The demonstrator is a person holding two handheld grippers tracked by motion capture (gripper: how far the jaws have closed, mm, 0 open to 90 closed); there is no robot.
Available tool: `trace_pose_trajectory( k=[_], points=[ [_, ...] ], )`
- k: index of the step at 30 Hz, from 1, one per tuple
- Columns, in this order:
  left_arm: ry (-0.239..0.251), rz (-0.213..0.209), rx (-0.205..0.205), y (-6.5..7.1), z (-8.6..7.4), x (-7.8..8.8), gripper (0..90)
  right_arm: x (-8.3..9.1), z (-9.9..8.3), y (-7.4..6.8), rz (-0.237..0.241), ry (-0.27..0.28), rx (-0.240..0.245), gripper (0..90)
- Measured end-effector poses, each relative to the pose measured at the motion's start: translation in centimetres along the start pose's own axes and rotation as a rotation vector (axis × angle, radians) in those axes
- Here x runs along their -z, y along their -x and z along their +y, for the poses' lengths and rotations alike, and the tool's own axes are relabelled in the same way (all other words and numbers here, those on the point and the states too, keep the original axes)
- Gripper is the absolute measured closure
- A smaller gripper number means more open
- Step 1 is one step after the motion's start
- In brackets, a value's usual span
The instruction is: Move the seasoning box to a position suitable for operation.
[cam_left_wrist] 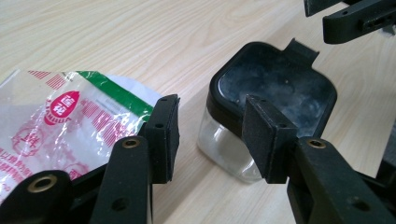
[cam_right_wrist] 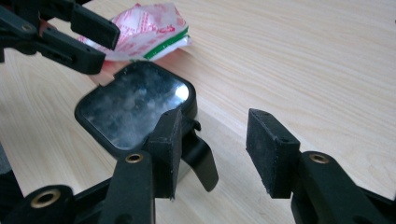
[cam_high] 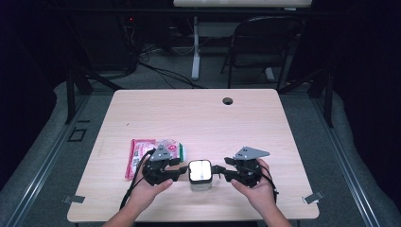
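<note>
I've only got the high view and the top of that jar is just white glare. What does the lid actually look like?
Observer: In the left gripper view the lid is black with a glossy dark top, and it sits on a clear glass jar.
Operator: Is the right gripper gripping it?
Observer: No. The right gripper is open, with only the table between its pads. One pad is by the lid's black latch tab.
Operator: And the left gripper?
Observer: The left gripper is open too, with nothing between its pads. The jar lies off toward one pad.
</note>
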State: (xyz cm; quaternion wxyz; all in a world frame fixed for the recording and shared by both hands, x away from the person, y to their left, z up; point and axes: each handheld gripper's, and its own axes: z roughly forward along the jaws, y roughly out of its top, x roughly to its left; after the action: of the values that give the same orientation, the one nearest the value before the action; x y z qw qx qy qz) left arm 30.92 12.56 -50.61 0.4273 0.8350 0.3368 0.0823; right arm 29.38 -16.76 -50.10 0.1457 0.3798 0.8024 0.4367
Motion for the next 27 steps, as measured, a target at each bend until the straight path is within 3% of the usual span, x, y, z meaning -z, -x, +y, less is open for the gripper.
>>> trace_pose_trajectory(
  k=[2,3,4,10,14,27],
  points=[
    [0.014,-0.008,-0.008,0.0,-0.1,0.1,58.1,0.1,0.5,-0.5,0.002,0.008,-0.014,55.5],
    [0.020,0.019,-0.021,0.3,-0.1,0.2,61.4,0.1,0.5,-0.6,0.002,0.007,-0.010,59.0],
    [0.020,0.019,-0.021,0.3,-0.1,0.2,64.0,0.1,0.6,-0.8,0.003,0.001,-0.003,61.9],
    [0.004,-0.029,-0.047,0.5,-0.3,0.2,73.8,0.1,0.7,-1.0,-0.020,0.016,-0.003,76.2],
    [-0.026,-0.053,-0.066,0.8,-0.4,-0.1,79.4,-0.3,0.7,-1.1,-0.019,-0.001,-0.001,79.8],
    [-0.076,-0.060,-0.060,0.9,-1.0,-0.7,86.4,-1.1,0.4,-0.9,-0.013,-0.027,-0.005,83.1]
  ],
)
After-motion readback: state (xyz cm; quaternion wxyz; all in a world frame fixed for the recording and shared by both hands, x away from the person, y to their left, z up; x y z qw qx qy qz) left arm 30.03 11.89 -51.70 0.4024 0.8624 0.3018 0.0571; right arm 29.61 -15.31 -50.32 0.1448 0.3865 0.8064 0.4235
